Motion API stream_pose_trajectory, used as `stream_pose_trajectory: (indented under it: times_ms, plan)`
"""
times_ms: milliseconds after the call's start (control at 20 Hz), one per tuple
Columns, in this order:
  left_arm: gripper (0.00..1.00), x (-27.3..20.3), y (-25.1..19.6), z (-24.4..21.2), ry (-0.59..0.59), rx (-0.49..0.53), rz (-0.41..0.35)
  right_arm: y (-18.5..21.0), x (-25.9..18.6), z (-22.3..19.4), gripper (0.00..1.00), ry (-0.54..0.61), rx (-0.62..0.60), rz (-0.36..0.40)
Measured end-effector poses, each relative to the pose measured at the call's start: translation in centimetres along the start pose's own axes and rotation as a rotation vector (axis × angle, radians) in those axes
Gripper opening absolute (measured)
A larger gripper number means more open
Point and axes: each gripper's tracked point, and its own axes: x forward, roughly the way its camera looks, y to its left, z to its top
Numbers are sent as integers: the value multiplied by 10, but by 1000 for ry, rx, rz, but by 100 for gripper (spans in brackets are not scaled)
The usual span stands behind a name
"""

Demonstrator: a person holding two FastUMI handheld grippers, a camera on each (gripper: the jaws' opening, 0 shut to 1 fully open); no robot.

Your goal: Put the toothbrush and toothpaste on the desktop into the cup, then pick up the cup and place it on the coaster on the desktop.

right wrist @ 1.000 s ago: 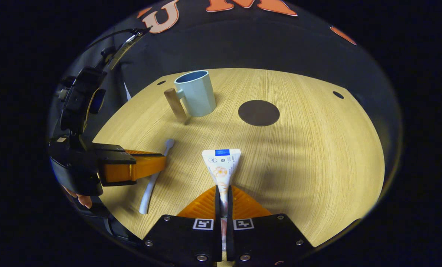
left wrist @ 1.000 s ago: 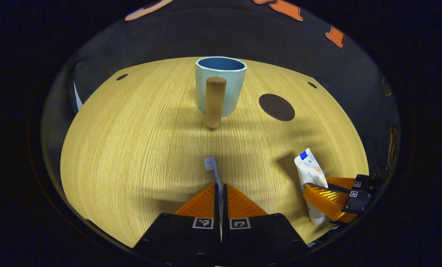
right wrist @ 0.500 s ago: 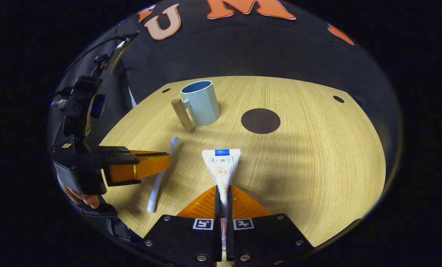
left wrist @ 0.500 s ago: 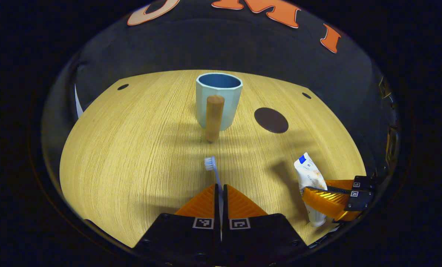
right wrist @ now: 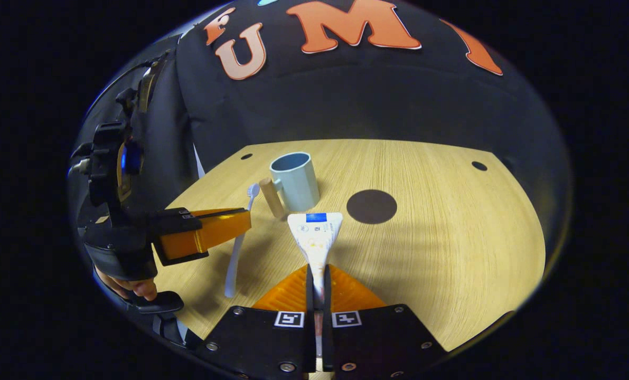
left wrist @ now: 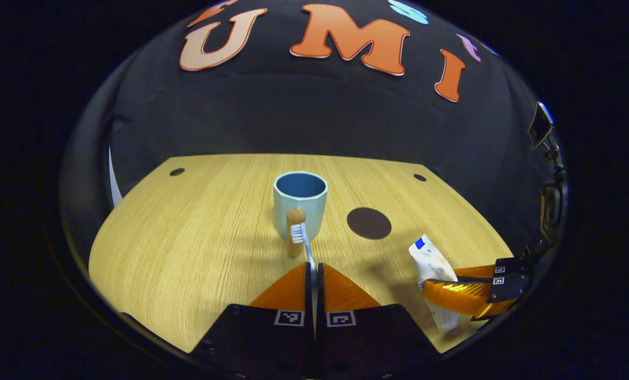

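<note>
Both grippers have risen since a second ago; the desktop now sits lower and farther off in both views, and each load has come up clear of the wood.

Left gripper: jaws pinched narrow on the toothbrush, bristle head forward and up, handle hanging below as seen in the right gripper view. Right gripper: jaws pinched on the crimped tail end of the toothpaste, flat end fanning out ahead.

Cup stands upright at mid-desk, empty, pale blue, faceted walls, with a round wooden peg handle facing the left gripper. Coaster just beside it, a dark flat disc, bare.

Judgement: pick-up stage done for both items; carry to the cup mouth comes next, nothing inside yet.

Tube looks soft and creased, likely to flop. Brush is slim, rigid plastic. Desktop is light wood grain, matte.
</note>
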Motion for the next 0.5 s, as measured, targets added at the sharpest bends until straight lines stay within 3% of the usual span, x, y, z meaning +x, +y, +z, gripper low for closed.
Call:
stream_pose_trajectory:
  times_ms: [500]
  plan:
    - [1, -16, 48, 38, -357, 77, 87, -12, -19, 70, 5, -231, -8, -49]
